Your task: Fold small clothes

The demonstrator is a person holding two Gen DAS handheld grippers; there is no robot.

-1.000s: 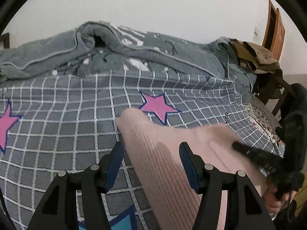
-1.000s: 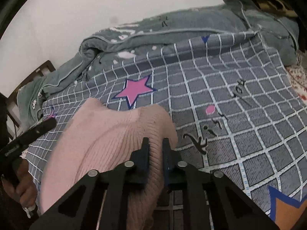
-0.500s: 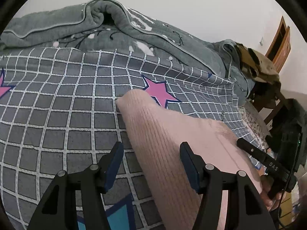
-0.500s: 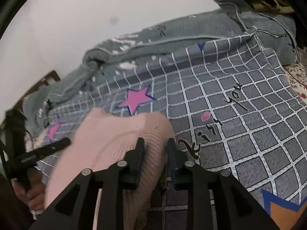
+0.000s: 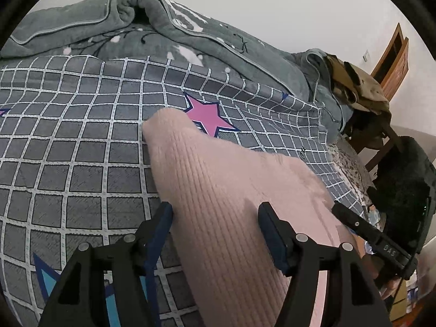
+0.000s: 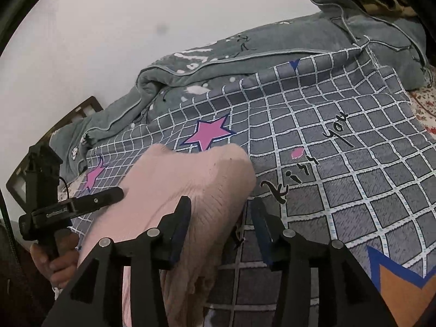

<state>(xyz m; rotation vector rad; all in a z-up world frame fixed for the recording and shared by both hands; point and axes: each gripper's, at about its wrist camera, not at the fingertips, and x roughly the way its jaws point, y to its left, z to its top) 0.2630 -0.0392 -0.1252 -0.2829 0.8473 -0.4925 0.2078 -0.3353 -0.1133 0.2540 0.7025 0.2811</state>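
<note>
Spread across the bed: a grey checked sheet (image 5: 81, 141) with pink stars, a crumpled grey blanket (image 5: 169, 27) heaped along the far side. Lying on the sheet, near and centre: a pink ribbed knit garment (image 5: 226, 190). Left claw (image 5: 215, 215) gaping wide, straddling the garment's left part, gripping nothing. Right claw (image 6: 220, 212) parted moderately, straddling the knit's right edge, not clamped.

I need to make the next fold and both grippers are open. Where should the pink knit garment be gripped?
Judging by its pose, grip the pink knit garment at its far rounded edge beside the pink star, coming from the near side: there it humps off the checked sheet.
</note>
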